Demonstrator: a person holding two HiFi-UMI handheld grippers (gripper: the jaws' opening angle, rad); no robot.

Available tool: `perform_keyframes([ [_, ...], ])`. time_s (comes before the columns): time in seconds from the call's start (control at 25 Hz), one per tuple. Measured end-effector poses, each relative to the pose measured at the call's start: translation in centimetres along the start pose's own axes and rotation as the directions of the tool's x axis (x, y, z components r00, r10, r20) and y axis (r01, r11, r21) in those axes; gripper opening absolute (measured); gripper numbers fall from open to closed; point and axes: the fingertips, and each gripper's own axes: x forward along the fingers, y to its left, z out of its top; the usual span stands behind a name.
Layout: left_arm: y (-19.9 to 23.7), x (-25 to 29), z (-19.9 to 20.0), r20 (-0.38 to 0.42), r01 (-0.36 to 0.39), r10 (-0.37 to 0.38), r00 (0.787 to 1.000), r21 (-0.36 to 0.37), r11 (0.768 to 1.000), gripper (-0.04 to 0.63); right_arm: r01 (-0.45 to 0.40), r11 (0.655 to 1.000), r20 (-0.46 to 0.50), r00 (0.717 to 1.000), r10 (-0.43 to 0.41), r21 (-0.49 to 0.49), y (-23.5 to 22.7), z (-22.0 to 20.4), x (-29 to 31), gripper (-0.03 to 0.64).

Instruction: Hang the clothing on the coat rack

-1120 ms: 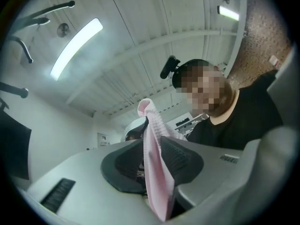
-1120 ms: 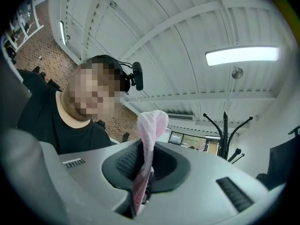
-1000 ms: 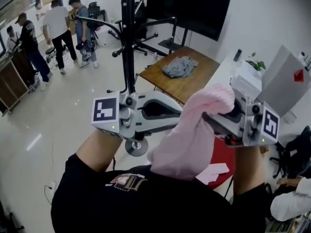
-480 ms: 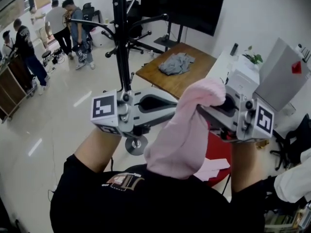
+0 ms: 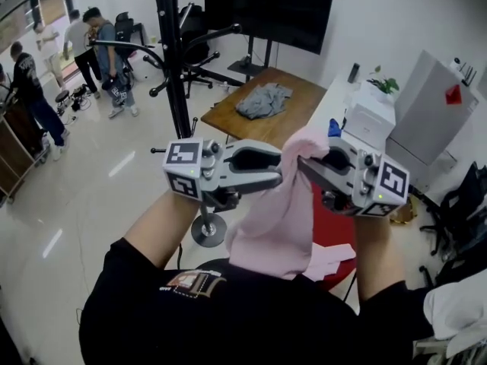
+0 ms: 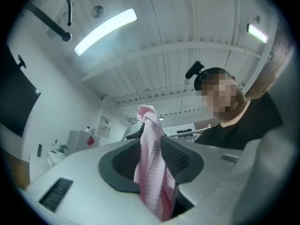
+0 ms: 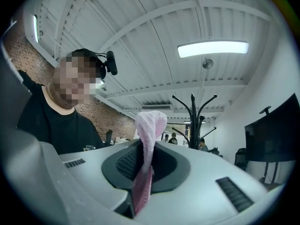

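Pink garment (image 5: 275, 215), not yet hung on upper-left coat rack (image 5: 173, 90), is clamped by right gripper (image 5: 304, 166) and lies loose between just-opened jaws of left gripper (image 5: 278, 176).

My pink waffle-knit garment (image 5: 275, 223) hangs limp before my chest. Its top is pinched in my right gripper (image 5: 300, 164) and sits loose in my left gripper (image 5: 278, 172), whose jaws have just been opening. The black coat rack (image 5: 177, 90) stands upright beyond, well apart.
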Motion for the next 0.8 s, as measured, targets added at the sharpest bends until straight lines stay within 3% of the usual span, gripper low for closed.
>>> perform_keyframes([
  [0.2,0.1,-0.2,-0.9,-0.005,0.053,-0.053,0.999,-0.053,0.997,0.132,0.055,0.998,-0.007,0.998,-0.055,0.034,-1.4,-0.9,-1.3,0.027],
  [0.32,-0.6,-0.1,-1.8,-0.037,0.118,-0.121,0.992,-0.085,0.989,0.225,0.065,0.997,-0.013,0.998,-0.064,0.043,-1.7,-1.3,-1.3,0.026],
  [0.48,-0.3,0.1,-2.5,-0.060,0.093,-0.097,0.993,-0.064,0.994,0.225,0.060,0.997,-0.009,0.998,-0.060,0.050,-1.8,-1.2,-1.1,0.026],
  [0.56,-0.1,0.1,-2.5,-0.058,0.067,-0.068,0.996,-0.032,0.997,0.210,0.050,0.998,-0.006,0.999,-0.050,0.048,-1.6,-1.0,-1.0,0.026],
  [0.72,0.7,-1.1,-2.0,-0.045,-0.009,0.010,0.999,0.030,0.999,0.045,0.035,0.998,0.008,0.999,-0.036,0.045,-1.3,-0.6,-0.3,0.026],
  [0.8,1.0,-1.9,-1.6,-0.048,-0.040,0.044,0.998,0.070,0.997,0.028,0.037,0.998,0.008,0.999,-0.037,0.045,-1.7,-0.6,0.3,0.026],
])
